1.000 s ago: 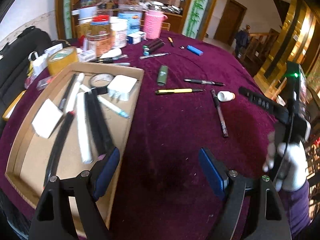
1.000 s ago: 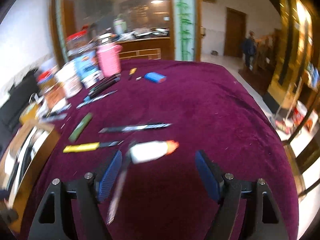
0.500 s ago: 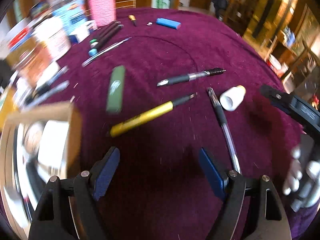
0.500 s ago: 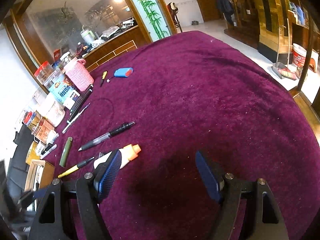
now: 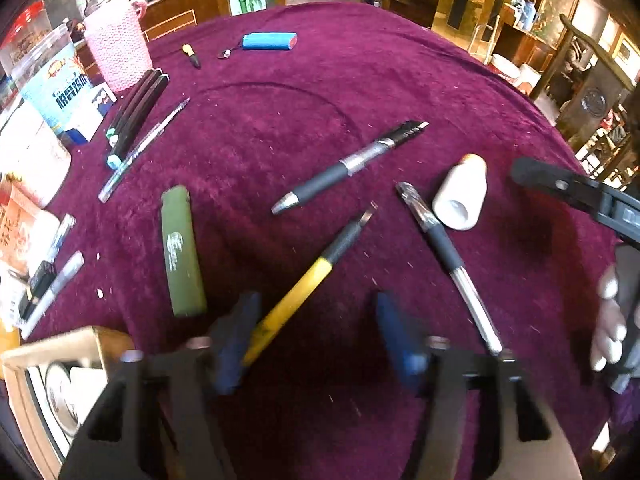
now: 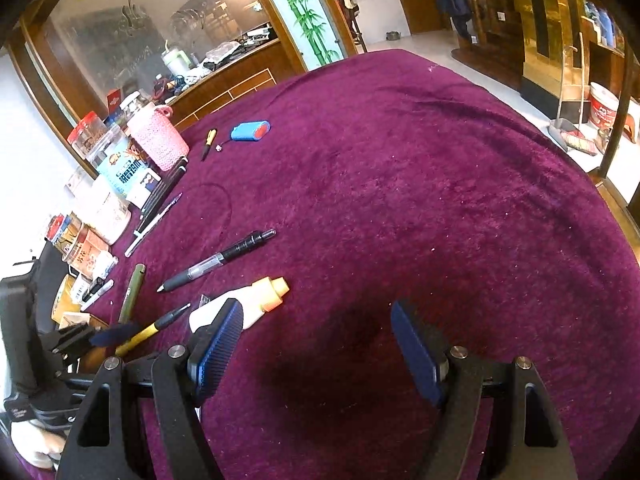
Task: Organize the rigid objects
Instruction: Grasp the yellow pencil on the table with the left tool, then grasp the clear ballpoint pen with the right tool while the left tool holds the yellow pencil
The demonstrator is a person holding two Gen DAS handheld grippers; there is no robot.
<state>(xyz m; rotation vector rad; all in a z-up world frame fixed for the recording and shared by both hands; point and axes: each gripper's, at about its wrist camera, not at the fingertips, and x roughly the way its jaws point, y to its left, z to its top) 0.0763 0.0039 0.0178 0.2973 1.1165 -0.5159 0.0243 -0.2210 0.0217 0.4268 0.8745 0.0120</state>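
Observation:
My left gripper (image 5: 320, 336) is open and low over the purple cloth. The yellow pen (image 5: 304, 284) lies with its yellow end against the left pad. A green lighter (image 5: 182, 252), a black gel pen (image 5: 348, 168), a clear pen (image 5: 448, 260) and a white bottle with an orange cap (image 5: 460, 196) lie just ahead. The cardboard tray (image 5: 60, 350) shows at the lower left. My right gripper (image 6: 316, 344) is open and empty; the white bottle (image 6: 256, 300) lies by its left pad. The left gripper also shows in the right wrist view (image 6: 112, 334).
Jars, a pink knitted holder (image 5: 114, 40), a blue-white box (image 5: 64, 92) and dark pens (image 5: 136, 116) crowd the far left. A blue battery pack (image 5: 270, 40) and a small yellow-black tool (image 5: 191, 54) lie far back. The table edge curves at right.
My left gripper swung from over the tray to the loose pens and came down at the yellow pen. My right gripper drew back to the right, leaving the white bottle at its left pad.

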